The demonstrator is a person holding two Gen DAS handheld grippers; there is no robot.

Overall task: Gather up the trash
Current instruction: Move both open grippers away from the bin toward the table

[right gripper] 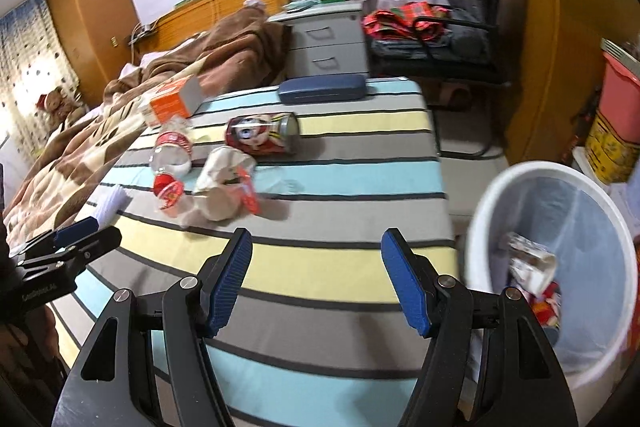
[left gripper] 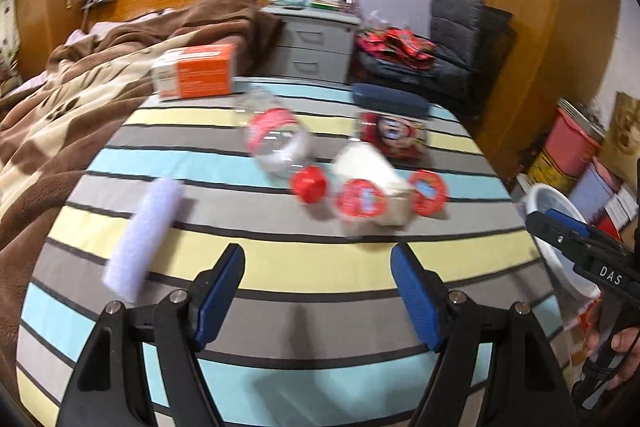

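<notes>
Trash lies on the striped bedsheet (left gripper: 320,263): a clear plastic bottle with red label (left gripper: 276,139), a crumpled white paper cup (left gripper: 372,175) among red-lidded cups (left gripper: 358,199), and a red cartoon can (left gripper: 394,135). The bottle (right gripper: 172,151), paper cup (right gripper: 222,179) and can (right gripper: 260,133) also show in the right wrist view. My left gripper (left gripper: 318,291) is open and empty, short of the pile. My right gripper (right gripper: 316,279) is open and empty over the bed's near edge, beside a white trash bin (right gripper: 480,227) holding some trash.
An orange box (left gripper: 196,71) and a dark blue case (left gripper: 390,99) lie at the sheet's far end. A white pad (left gripper: 142,235) lies left. A brown blanket (left gripper: 80,87) covers the bed's left. Grey drawers (right gripper: 328,43) and a chair (right gripper: 460,39) stand behind.
</notes>
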